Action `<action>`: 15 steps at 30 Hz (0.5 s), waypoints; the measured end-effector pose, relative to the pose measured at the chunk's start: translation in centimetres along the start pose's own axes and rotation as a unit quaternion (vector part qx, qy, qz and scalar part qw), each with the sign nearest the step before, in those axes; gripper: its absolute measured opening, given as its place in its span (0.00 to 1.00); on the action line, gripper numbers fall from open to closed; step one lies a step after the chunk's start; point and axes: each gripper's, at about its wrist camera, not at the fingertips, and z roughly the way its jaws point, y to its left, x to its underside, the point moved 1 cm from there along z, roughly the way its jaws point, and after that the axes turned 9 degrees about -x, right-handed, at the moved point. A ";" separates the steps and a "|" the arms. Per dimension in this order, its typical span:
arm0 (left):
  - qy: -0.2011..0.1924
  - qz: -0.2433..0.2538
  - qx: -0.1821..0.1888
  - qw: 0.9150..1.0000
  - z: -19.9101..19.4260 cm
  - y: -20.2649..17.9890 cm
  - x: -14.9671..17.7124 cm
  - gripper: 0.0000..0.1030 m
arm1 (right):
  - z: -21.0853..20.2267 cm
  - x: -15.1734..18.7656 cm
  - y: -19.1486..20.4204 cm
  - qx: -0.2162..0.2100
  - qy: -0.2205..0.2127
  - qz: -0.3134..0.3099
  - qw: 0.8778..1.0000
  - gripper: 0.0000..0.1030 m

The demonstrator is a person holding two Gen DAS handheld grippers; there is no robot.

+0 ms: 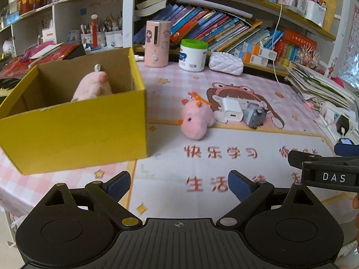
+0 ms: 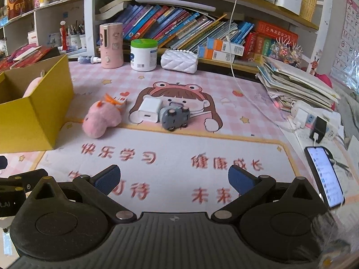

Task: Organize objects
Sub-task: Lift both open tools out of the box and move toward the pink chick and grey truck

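Observation:
A yellow cardboard box (image 1: 74,130) (image 2: 33,116) stands at the left of the desk mat with a pink plush toy (image 1: 92,86) inside it. A second pink plush (image 1: 196,120) (image 2: 101,118) with orange trim lies on the mat to the right of the box. Beside it sit a white charger block (image 1: 232,109) (image 2: 149,109) and a small grey toy (image 1: 254,115) (image 2: 176,116). My left gripper (image 1: 179,185) is open and empty near the mat's front, well short of these. My right gripper (image 2: 174,180) is likewise open and empty.
At the back stand a pink cylinder appliance (image 1: 157,43), a white jar with a green lid (image 1: 193,55) and a white quilted pouch (image 1: 225,62), under shelves of books. A stack of papers (image 2: 296,83), a power strip and a lit phone (image 2: 324,174) occupy the right side.

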 end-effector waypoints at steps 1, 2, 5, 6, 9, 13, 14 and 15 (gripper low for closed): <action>-0.002 -0.001 -0.001 1.000 0.2 -0.3 -0.4 0.93 | 0.3 -0.3 -0.4 -0.001 0.000 0.000 1.000 1.00; -0.003 -0.002 -0.001 1.000 0.4 -0.6 -0.7 0.93 | 0.6 -0.6 -0.8 -0.003 -0.001 0.000 1.000 1.00; -0.008 -0.001 -0.003 1.000 1.0 -1.6 -1.6 0.93 | 1.5 -1.6 -1.8 -0.010 -0.006 -0.001 1.000 1.00; -0.011 0.000 -0.005 1.000 1.1 -1.9 -1.9 0.92 | 1.7 -1.9 -2.1 -0.012 -0.007 -0.002 1.000 1.00; -0.022 0.002 -0.015 1.000 1.6 -2.7 -2.9 0.92 | 2.6 -3.0 -3.2 -0.020 -0.015 -0.002 1.000 1.00; -0.024 -0.002 -0.026 0.999 2.7 -3.7 -3.9 0.90 | 3.6 -4.0 -4.6 -0.031 -0.022 0.000 0.999 1.00; -0.023 -0.002 -0.028 0.999 3.0 -4.0 -4.1 0.90 | 3.9 -4.2 -4.9 -0.034 -0.021 -0.001 0.999 0.99; -0.022 0.000 -0.029 0.999 3.3 -4.3 -4.3 0.90 | 4.2 -4.4 -5.2 -0.036 -0.020 -0.001 0.999 0.98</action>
